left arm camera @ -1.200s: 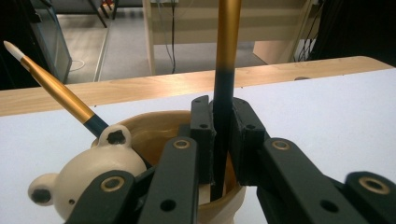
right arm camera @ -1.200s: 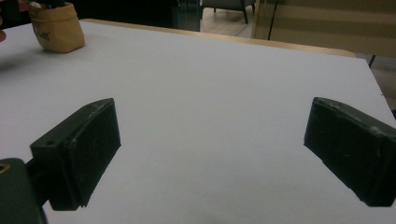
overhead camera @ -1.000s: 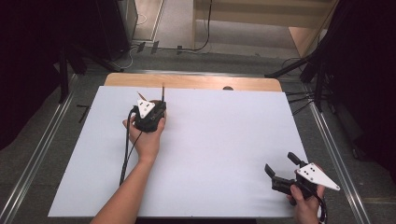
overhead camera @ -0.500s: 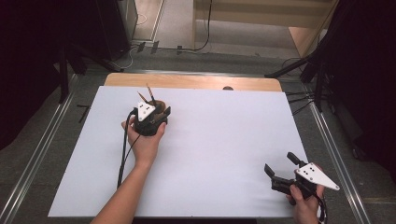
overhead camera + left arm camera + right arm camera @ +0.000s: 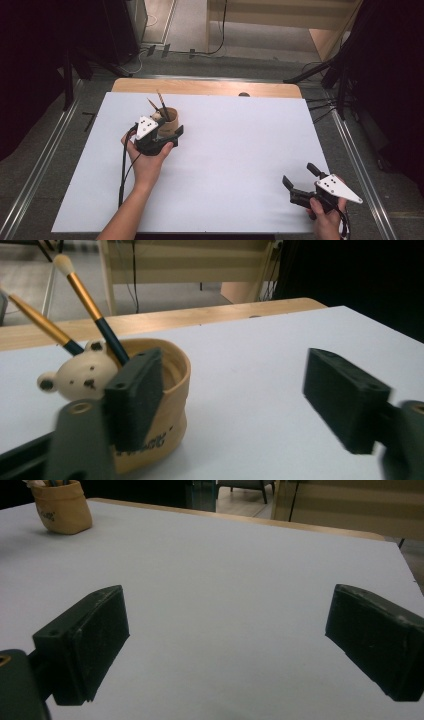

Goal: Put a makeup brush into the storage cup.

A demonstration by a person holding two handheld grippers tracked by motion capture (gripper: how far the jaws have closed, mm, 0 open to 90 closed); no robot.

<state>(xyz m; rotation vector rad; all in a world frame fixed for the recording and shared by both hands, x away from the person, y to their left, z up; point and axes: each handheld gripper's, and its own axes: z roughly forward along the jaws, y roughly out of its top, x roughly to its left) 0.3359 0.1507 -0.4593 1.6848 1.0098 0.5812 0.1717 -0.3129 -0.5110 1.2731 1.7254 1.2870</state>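
Reaching for cup (image 5: 170,118): left gripper (image 5: 169,135) fingers wide apart, empty. Right gripper (image 5: 299,182) likewise parted, holding nothing. Centre cup between fingers before closing.

High view: fixed overhead, looks forward and down on the whole white table (image 5: 225,165), floor beyond at frame top. Left gripper view: low, close, faces the far wooden edge; tan brush pot (image 5: 165,390) fills lower left. Right gripper view: low, faces across the table; same brush pot (image 5: 62,510) far off, upper left. All three share pot and tabletop
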